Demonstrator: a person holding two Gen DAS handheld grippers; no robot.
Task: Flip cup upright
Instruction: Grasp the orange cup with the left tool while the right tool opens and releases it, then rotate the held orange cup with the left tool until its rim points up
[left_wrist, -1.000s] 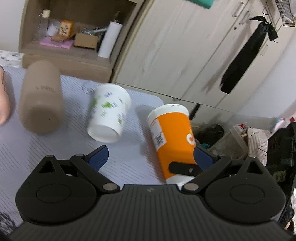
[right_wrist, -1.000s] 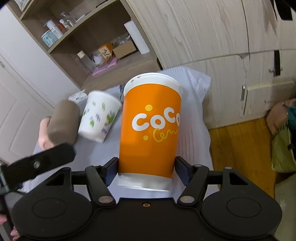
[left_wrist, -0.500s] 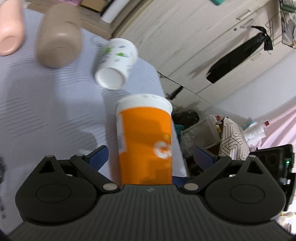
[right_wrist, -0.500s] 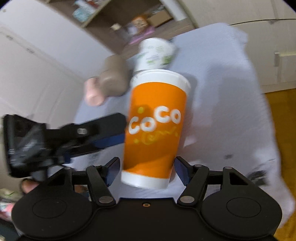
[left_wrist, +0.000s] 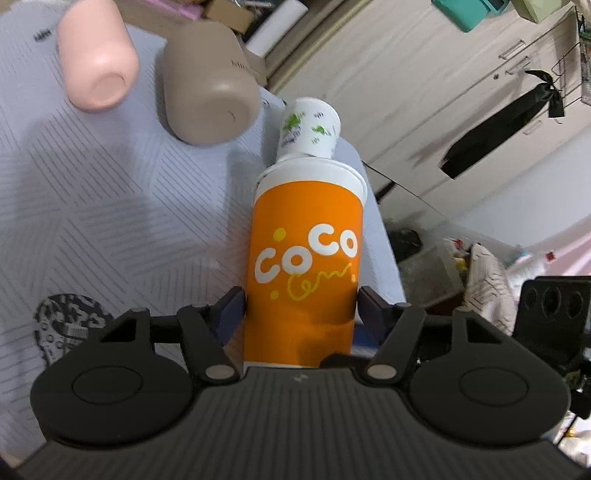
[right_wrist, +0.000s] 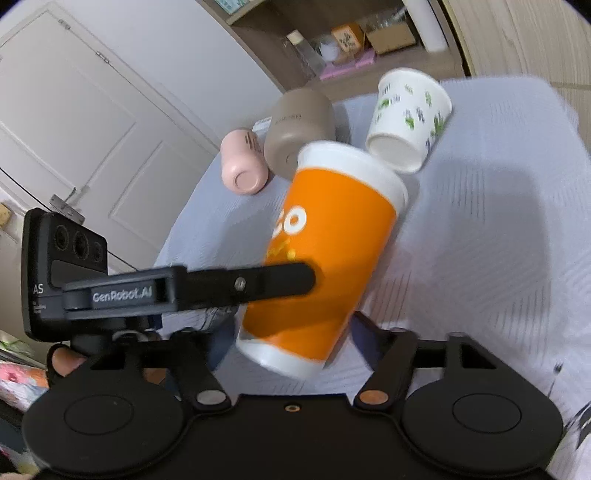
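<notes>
The orange "CoCo" paper cup (left_wrist: 306, 258) is lifted off the table, its white rim pointing away from both cameras. My left gripper (left_wrist: 301, 306) is shut on its lower body, blue pads pressed on both sides. In the right wrist view the cup (right_wrist: 332, 236) is tilted, with the left gripper's finger (right_wrist: 243, 284) laid across it. My right gripper (right_wrist: 291, 332) is open; its fingers stand apart from the cup's white base, and I cannot tell if one touches it.
A white cup with green print (left_wrist: 310, 127), a brown tumbler (left_wrist: 207, 81) and a pink tumbler (left_wrist: 94, 55) lie on their sides on the grey striped tablecloth (left_wrist: 110, 206). The table's right edge (left_wrist: 384, 236) is close. Cabinets and a shelf stand behind.
My left gripper closed on the orange cup. My right gripper opened off it. The cup has turned so the CoCo logo faces the left wrist camera.
</notes>
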